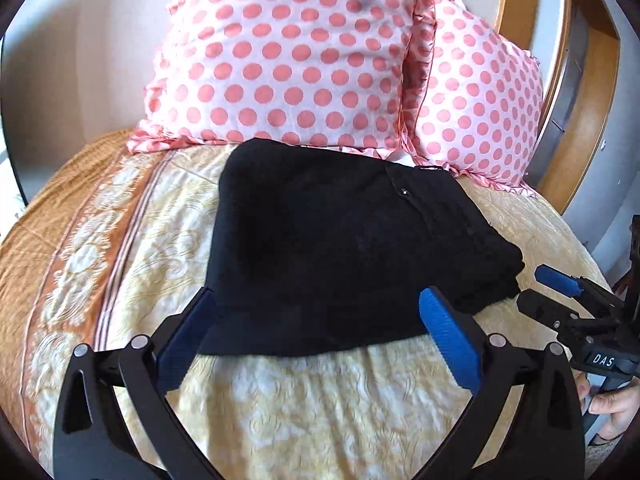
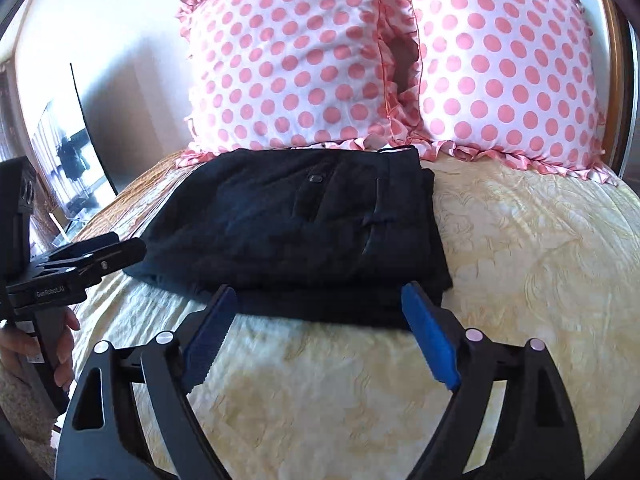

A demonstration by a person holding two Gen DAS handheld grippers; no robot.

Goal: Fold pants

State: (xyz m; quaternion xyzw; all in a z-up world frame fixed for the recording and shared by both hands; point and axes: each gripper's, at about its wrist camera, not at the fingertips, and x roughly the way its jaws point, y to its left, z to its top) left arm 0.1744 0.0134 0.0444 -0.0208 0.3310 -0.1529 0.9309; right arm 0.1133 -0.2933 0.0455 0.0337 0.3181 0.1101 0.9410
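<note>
Black pants [image 1: 332, 248], folded into a compact stack, lying flat on the yellow patterned bedspread [image 1: 304, 412] of the bed, just in front of two pink polka-dot pillows [image 1: 288, 52]. Long axis running from the near edge toward the pillows; waistband end pointing at the pillows and touching their ruffled hem, folded end nearest the cameras.

Left tool [image 1: 316, 320] spread wide, blue pads either side of the near edge of the stack, nothing pinched. Right tool [image 2: 320, 312] likewise spread wide at the near edge, gripping nothing.

From the left wrist view only: stacked folded layers along the right side of the pants, an orange border band [image 1: 60, 248] of the bedspread at left, a curved wooden headboard [image 1: 588, 92] at right, and the right tool seen from the side at the lower right corner of the stack, jaws parted, a hand [image 1: 612, 404] on its handle.

From the right wrist view only: a buttoned back pocket [image 2: 316, 179] and curved side seam on the top face, a pale strip of waistband lining at the far end, a dark screen [image 2: 68, 160] reflecting the room at left, and the left tool's black body seen side-on beside the stack's left corner, held by a hand [image 2: 60, 344].
</note>
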